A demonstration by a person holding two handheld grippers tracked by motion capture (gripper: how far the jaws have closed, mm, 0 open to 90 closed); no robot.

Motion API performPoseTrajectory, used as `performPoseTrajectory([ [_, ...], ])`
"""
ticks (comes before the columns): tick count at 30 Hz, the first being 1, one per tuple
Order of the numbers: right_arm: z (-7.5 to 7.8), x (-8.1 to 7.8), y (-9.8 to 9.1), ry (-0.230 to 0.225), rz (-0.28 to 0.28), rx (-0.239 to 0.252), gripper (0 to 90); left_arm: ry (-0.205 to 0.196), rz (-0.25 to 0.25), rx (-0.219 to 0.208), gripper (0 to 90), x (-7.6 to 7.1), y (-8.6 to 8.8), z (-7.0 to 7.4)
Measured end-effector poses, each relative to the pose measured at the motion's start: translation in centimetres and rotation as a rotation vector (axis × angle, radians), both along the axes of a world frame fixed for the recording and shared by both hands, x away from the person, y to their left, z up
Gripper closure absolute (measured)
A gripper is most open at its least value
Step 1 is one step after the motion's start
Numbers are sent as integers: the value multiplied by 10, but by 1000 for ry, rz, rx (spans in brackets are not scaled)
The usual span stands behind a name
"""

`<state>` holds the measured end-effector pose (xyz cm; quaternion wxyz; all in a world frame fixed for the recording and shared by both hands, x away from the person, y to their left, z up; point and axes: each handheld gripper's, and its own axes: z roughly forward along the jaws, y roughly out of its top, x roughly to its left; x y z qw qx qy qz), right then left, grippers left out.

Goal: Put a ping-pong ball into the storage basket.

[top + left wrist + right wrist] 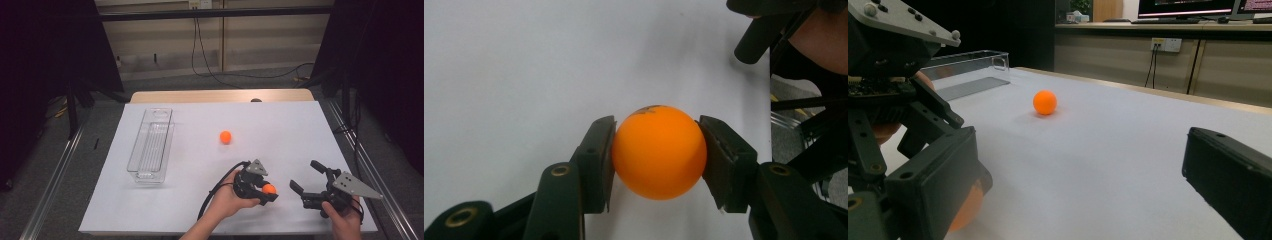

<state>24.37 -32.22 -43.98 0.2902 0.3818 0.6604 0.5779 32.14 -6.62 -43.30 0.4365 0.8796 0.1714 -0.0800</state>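
We hold the left tool (267,192) low over the tabletop (280,130), its jaws clamped on an orange ball (659,151). Just to its right our right tool (306,180) rests, jaws spread wide. A second orange ball (225,137) lies beyond the left tool.

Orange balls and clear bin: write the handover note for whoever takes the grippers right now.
Left gripper: shut on one orange ball, near the table's front edge.
Right gripper: open, holding nothing, beside the left one.
Second orange ball: loose mid-table.
Clear bin: at the left, no ball in it.
Done: first ball gripped.
Left, probably: put it in the bin, then the second ball.
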Motion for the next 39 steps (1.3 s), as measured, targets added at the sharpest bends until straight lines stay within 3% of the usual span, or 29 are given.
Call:
performPoseTrajectory([
  [33, 0, 0, 4, 6, 13, 4, 15, -18, 117, -53, 508, 20, 44, 18],
  [39, 0, 0, 4, 3, 16, 4, 16, -28, 144, -40, 508, 25, 53, 21],
])
